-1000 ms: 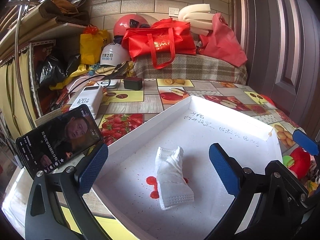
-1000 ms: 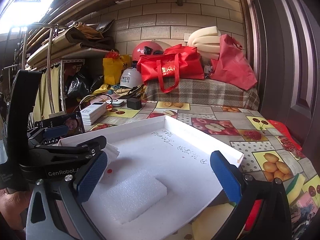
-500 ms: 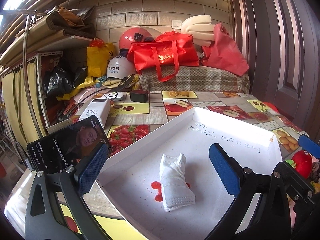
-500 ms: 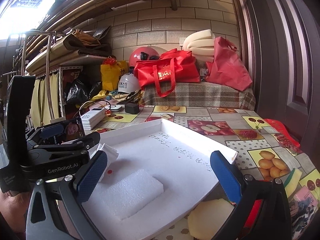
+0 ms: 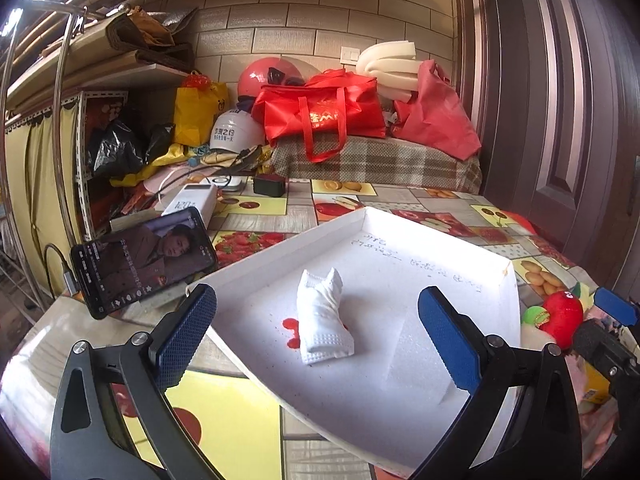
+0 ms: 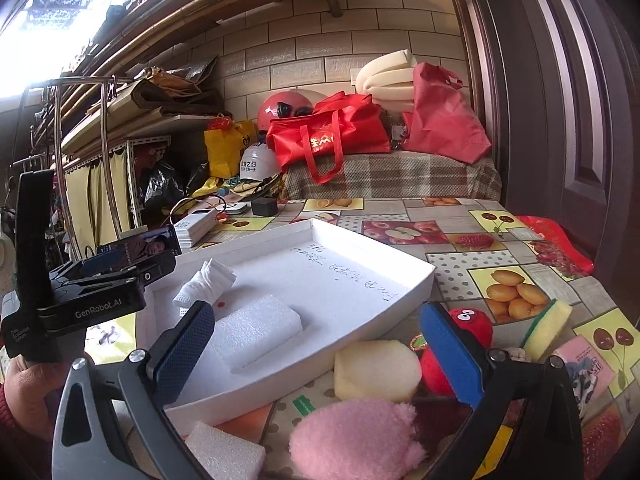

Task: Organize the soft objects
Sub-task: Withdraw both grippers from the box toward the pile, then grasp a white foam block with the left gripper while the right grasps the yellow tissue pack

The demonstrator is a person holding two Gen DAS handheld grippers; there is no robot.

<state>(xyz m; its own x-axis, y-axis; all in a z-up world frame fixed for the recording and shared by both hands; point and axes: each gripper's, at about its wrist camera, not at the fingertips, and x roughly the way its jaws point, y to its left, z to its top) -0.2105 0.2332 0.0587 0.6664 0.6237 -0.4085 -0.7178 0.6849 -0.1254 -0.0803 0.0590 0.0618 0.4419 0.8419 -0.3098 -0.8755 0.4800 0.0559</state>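
A white foam tray (image 5: 400,236) (image 6: 360,240) lies on the fruit-print table. A rolled white cloth (image 5: 322,318) (image 6: 206,284) lies in it beside red stains. My left gripper (image 5: 316,340) is open and empty, held above the tray's near edge. My right gripper (image 6: 316,354) is open and empty above soft things at the tray's near right: a pale sponge (image 6: 376,370), a pink fluffy piece (image 6: 356,440), a red plush toy (image 6: 472,322) (image 5: 562,316), a yellow-green sponge (image 6: 548,326) and a white foam block (image 6: 224,454).
A phone (image 5: 144,258) stands left of the tray, a power bank (image 5: 192,200) behind it. Red bags (image 5: 320,114), helmets and a plaid-covered box sit at the table's back. A door (image 5: 560,120) is on the right, shelves on the left. A raised foam block (image 6: 256,326) sits in the tray.
Both grippers have pulled back and up from the tray. The right view now takes in the soft things near the tray's corner. The cloth has stayed in place.
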